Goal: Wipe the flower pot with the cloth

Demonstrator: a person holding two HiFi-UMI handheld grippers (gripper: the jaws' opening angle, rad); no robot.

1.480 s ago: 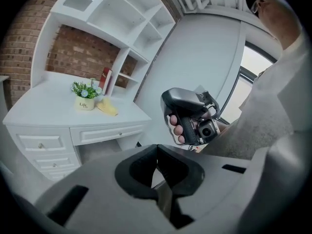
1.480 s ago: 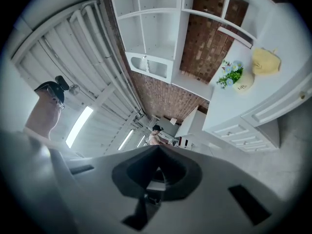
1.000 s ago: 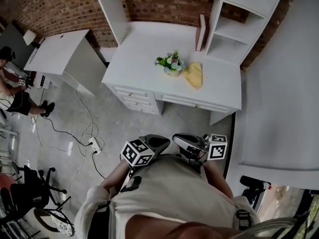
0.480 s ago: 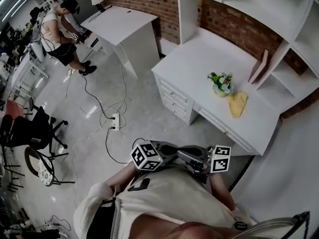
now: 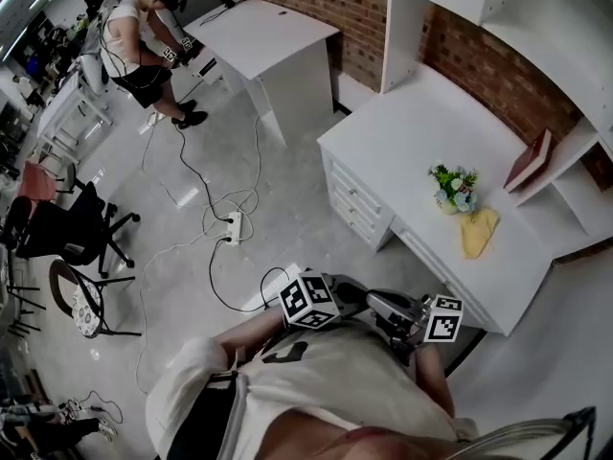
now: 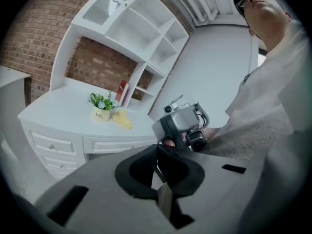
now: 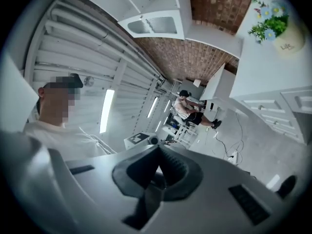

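A small cream flower pot (image 5: 453,198) with green leaves and blue-white flowers stands on the white desk (image 5: 402,151), far from both grippers. Beside it lies the yellow cloth (image 5: 477,231). The left gripper view shows the pot (image 6: 101,113) and cloth (image 6: 122,120) at mid-left. The pot (image 7: 288,39) sits at the right gripper view's top right corner. My left gripper (image 5: 337,290) and right gripper (image 5: 388,307) are held close to my chest, both shut and empty. The left gripper (image 6: 157,147) faces the right one's body (image 6: 184,123). The right gripper (image 7: 158,147) points towards the room.
A reddish book (image 5: 533,161) leans in the desk's shelf unit. A second white desk (image 5: 268,36) stands at the back, with a person (image 5: 144,41) beside it. A power strip (image 5: 233,226) and cables lie on the floor. Office chairs (image 5: 67,233) stand at left.
The head view has swung, so the desk with pot and cloth has slid to the right and more floor shows. Both grippers stayed shut near my chest and shifted slightly right.
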